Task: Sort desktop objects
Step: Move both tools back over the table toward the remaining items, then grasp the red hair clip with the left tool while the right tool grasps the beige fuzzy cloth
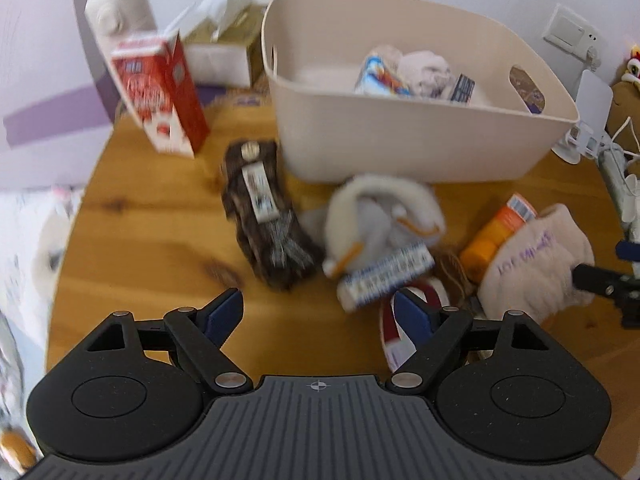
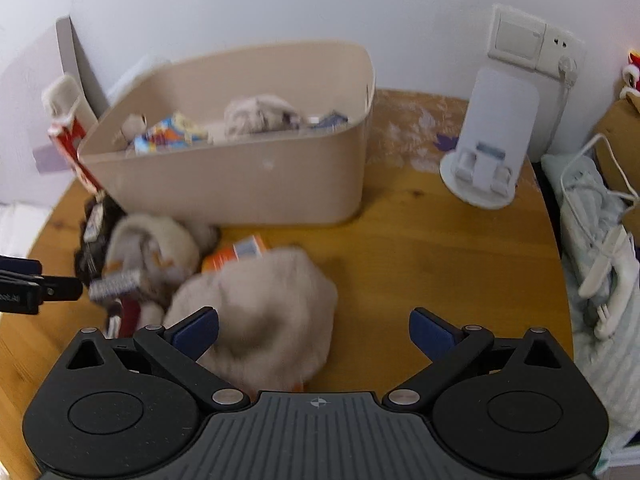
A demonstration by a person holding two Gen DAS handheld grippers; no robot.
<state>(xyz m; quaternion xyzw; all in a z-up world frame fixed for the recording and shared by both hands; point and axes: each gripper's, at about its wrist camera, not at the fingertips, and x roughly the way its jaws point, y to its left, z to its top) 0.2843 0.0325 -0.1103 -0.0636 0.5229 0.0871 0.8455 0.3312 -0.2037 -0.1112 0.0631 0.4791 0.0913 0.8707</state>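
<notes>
Round wooden desk w/ clutter in front of a beige plastic bin. Left hand-held gripper is wide open, holding nothing, over bare wood near a brown furry item w/ a white label, text too blurred to read. Right hand-held gripper is also wide open & empty; a beige knit hat lies between its fingers, contact unclear. Hat has purple stitched lettering, not legible. Beside it: an orange box, a white-&-blue tube-shaped pack, cream fluffy earmuffs. Red-&-white carton stands left of bin, print unreadable. Bin holds a colourful pack, a pale cloth, a small dark box.
</notes>
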